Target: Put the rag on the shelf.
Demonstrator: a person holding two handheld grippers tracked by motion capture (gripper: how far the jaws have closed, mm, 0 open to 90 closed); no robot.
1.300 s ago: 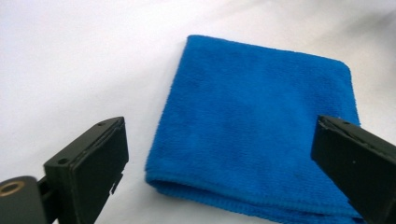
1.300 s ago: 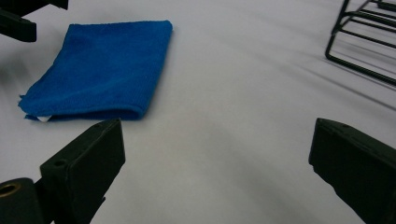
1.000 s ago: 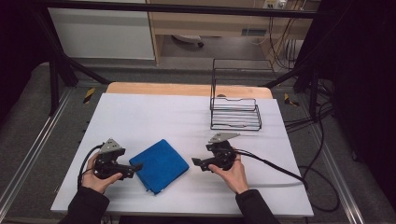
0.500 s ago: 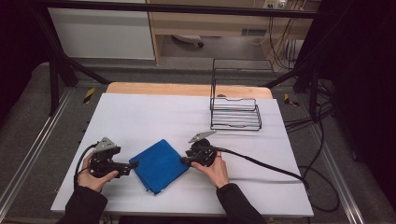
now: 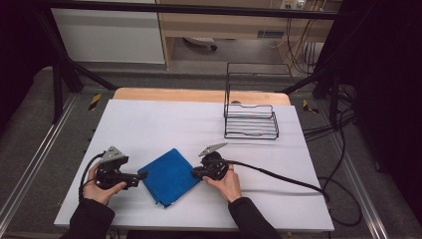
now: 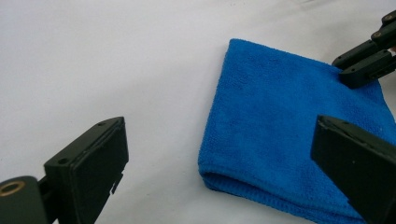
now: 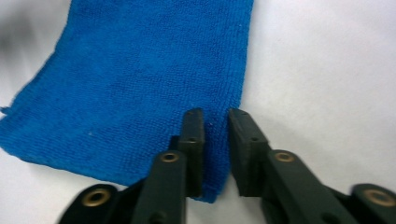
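A folded blue cloth (image 5: 169,177) (image 6: 289,130) (image 7: 130,84) lies flat on the white table, near the front edge. My left gripper (image 5: 141,177) (image 6: 219,126) rests just left of the cloth, its jaws wide open and level with the cloth's near corner. My right gripper (image 5: 195,173) (image 7: 217,116) sits low at the cloth's right corner. Its jaws have just been closing and now pinch the cloth's edge, which shows in the narrow gap between them. In the left gripper view the right gripper (image 6: 343,67) bites the cloth's far edge.
A black wire rack (image 5: 250,122) stands at the back right of the white table (image 5: 164,124). The right gripper's cable (image 5: 278,177) trails off to the right across the table. A wooden strip (image 5: 199,94) runs along the far edge.
The right hand moved left and down to the cloth's right corner, and its jaws narrowed from wide to nearly closed. The left hand and the cloth stayed put.
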